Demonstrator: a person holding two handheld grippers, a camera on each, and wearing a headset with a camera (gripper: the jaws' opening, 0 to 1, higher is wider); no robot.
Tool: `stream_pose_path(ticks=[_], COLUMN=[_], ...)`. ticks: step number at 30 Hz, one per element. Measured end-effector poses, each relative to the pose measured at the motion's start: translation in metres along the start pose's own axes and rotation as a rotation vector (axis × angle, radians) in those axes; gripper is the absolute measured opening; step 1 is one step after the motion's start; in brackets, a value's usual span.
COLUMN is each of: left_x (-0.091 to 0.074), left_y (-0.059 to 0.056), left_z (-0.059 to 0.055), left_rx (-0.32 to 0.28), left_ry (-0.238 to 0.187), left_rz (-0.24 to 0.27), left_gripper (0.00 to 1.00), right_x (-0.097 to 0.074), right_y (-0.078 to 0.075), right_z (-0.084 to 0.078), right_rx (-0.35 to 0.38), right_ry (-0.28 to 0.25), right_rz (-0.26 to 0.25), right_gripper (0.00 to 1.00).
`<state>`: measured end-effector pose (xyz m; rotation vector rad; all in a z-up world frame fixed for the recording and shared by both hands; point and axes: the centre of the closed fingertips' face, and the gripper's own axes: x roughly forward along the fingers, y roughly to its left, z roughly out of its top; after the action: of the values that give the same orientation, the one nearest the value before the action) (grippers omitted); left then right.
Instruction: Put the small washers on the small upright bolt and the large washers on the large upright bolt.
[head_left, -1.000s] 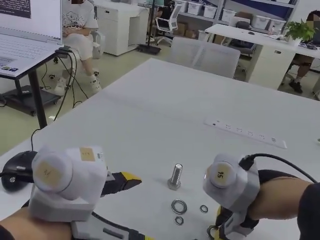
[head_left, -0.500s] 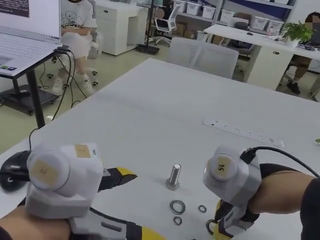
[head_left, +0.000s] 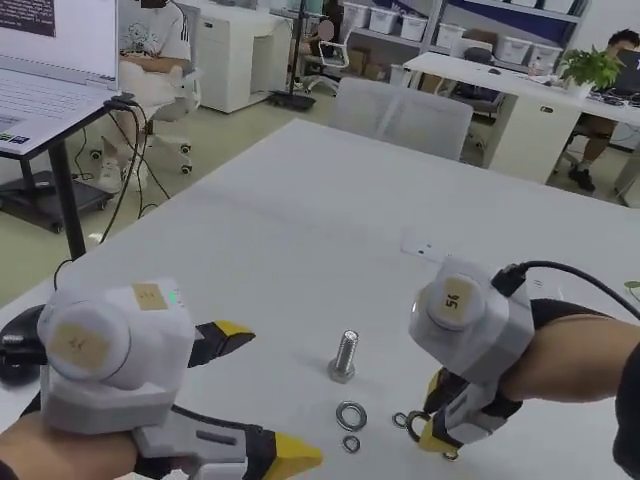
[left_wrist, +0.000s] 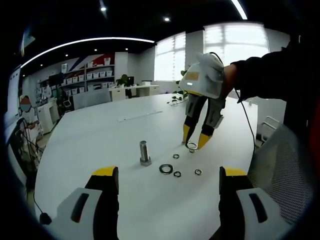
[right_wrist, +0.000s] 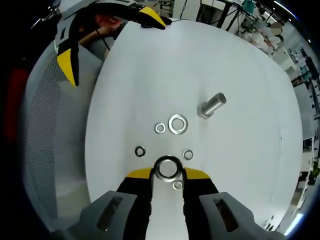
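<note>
Your right hand-held gripper (right_wrist: 167, 173) has narrowed onto a large washer (right_wrist: 167, 167) lying on the surface (right_wrist: 150, 75), while your left hand-held gripper (left_wrist: 169, 171) hangs wide open.

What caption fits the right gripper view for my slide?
Right gripper grips a large washer, upright bolt standing ahead on the white table.

A shiny metal washer (right_wrist: 167, 167) and bolt (right_wrist: 212, 105), on a smooth, matt white table (head_left: 300, 220).

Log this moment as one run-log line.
right gripper: shut on large washer | left gripper: open, holding nothing | bolt: upright, no washers on it | loose on table: second large washer, four small washers
</note>
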<state>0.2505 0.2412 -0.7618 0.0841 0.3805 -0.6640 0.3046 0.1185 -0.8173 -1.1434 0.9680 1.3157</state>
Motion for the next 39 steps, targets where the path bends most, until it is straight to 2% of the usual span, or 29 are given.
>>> stream_pose_path(ticks=[13,24,31,39], left_x=[-0.003,-0.003,-0.003,-0.003], left_y=[0.008,0.01,0.011,0.011], left_z=[0.003,0.003,0.003,0.002], left_rx=[-0.013,-0.026,-0.034,-0.036], left_ry=[-0.015,-0.021,-0.023,-0.018], left_rz=[0.034,0.042,0.042,0.039], left_gripper=[0.82,0.82,0.82,0.82], right_x=[-0.023,-0.039,-0.036,-0.031], right_y=[-0.013,-0.034,-0.043,-0.053], right_z=[0.022,0.048,0.064,0.074], right_rx=[-0.016,-0.052,-0.074,-0.086], right_ry=[-0.042,-0.067,-0.079,-0.071], right_rz=[-0.024,-0.051,-0.044,-0.031], right_gripper=[0.23,0.23,0.23,0.23])
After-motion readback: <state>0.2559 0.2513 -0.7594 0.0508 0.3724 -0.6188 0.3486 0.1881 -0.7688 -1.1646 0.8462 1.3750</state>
